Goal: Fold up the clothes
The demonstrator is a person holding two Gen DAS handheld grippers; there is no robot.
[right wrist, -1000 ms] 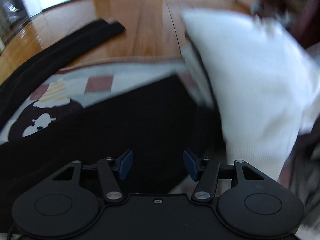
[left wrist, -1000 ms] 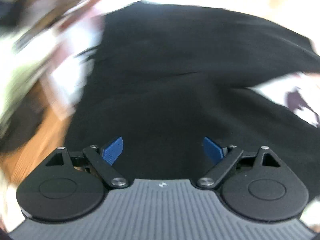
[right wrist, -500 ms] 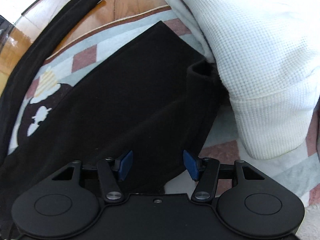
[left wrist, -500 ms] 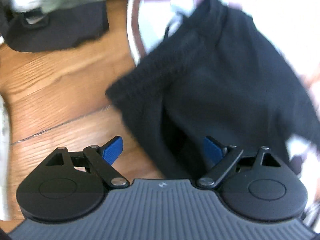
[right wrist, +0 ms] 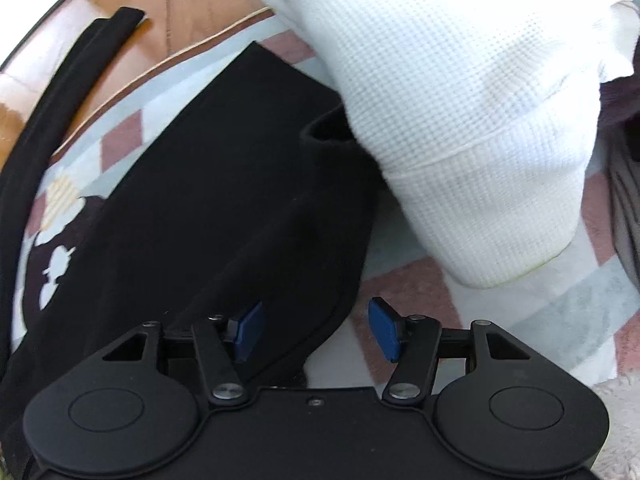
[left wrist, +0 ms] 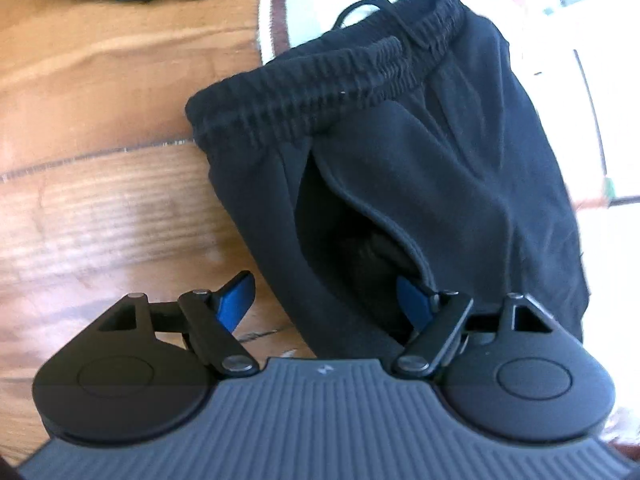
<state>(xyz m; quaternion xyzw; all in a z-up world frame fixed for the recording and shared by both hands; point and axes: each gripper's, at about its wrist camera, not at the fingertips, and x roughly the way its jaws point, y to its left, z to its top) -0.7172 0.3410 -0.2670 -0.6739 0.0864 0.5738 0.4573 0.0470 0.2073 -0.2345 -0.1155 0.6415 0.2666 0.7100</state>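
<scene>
Left gripper [left wrist: 326,300] closing around the black sweatpants [left wrist: 420,152] edge, pads not yet pressing, waistband far over wood floor [left wrist: 100,184], right gripper [right wrist: 316,330] opening astride the hem, rug [right wrist: 520,312] beneath.

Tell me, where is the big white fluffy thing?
In the right wrist view, the white waffle-knit cloth lies at the upper right on the patterned rug, its edge overlapping the black trousers.
</scene>
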